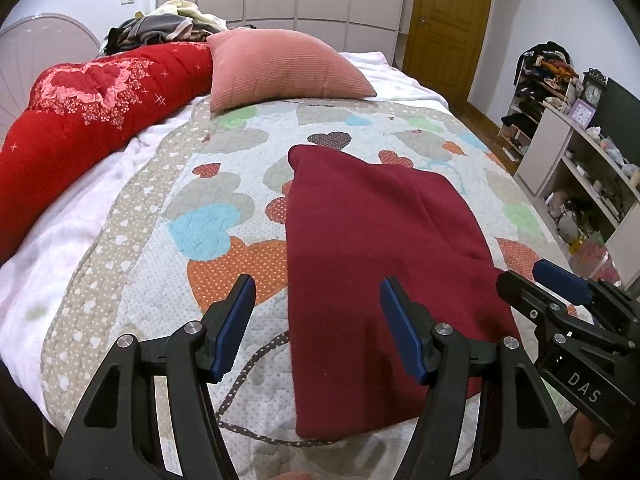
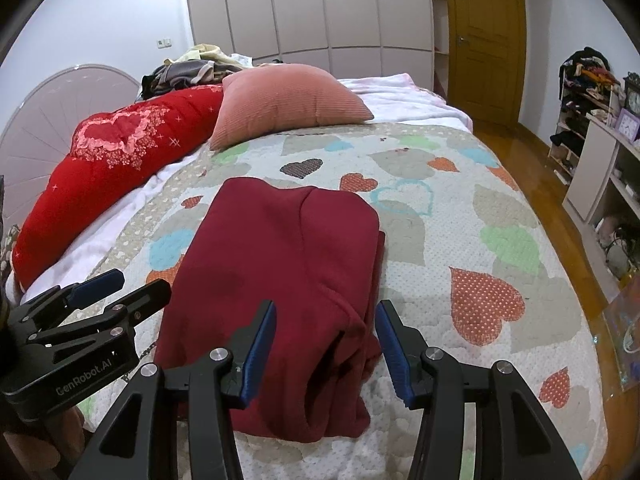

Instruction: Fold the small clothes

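Note:
A dark red garment (image 1: 380,240) (image 2: 288,260) lies folded into a long rectangle on the heart-patterned quilt (image 1: 224,184) (image 2: 460,208). My left gripper (image 1: 317,280) hovers open above the garment's near left edge, with nothing pinched between its blue pads (image 1: 236,320). My right gripper (image 2: 326,304) stands open over the near right end. A bulging fold of cloth lies between its fingers, and the pads (image 2: 260,348) do not press on it. Each gripper also shows in the other's view: the right gripper (image 1: 520,272) at the right edge, the left gripper (image 2: 142,280) at the left edge.
A pink cushion (image 1: 280,68) and a red duvet (image 1: 80,120) lie at the far left of the bed, with a pile of clothes (image 1: 168,24) behind them. A dotted cord (image 1: 248,364) runs beside the garment. Shelves (image 1: 580,168) and wooden floor (image 2: 520,152) lie to the right.

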A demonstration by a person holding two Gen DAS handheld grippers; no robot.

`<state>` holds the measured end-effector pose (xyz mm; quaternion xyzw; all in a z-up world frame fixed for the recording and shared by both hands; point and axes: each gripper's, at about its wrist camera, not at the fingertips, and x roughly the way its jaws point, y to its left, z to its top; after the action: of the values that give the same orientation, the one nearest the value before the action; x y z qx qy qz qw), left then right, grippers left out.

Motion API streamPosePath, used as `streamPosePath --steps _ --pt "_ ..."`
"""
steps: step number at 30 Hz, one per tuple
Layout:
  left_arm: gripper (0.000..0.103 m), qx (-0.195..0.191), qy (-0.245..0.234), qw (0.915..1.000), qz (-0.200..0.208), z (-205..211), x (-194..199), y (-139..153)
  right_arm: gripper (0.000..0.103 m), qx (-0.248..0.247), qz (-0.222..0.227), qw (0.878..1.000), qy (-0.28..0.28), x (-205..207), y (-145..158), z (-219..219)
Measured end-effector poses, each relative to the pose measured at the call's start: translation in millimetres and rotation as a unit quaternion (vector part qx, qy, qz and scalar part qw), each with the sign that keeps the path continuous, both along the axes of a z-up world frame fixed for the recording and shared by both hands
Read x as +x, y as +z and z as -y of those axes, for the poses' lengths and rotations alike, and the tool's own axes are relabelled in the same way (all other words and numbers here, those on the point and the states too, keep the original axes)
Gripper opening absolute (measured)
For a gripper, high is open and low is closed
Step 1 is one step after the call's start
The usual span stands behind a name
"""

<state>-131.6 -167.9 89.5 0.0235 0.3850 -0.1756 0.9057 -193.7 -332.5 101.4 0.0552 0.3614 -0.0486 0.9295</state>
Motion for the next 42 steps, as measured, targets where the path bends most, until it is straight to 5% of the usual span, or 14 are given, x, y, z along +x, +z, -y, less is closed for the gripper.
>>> streamPosePath --steps 5,42 --pt "0.065 0.002 -0.001 1.0000 -0.001 2 -1 -1 0.063 0.007 0.004 1.000 -0.002 -2 1 1" --pt "0.065 0.010 -0.003 0.9999 -0.005 6 0 -6 0.063 0.011 -0.017 1.000 0.007 10 -11 1"
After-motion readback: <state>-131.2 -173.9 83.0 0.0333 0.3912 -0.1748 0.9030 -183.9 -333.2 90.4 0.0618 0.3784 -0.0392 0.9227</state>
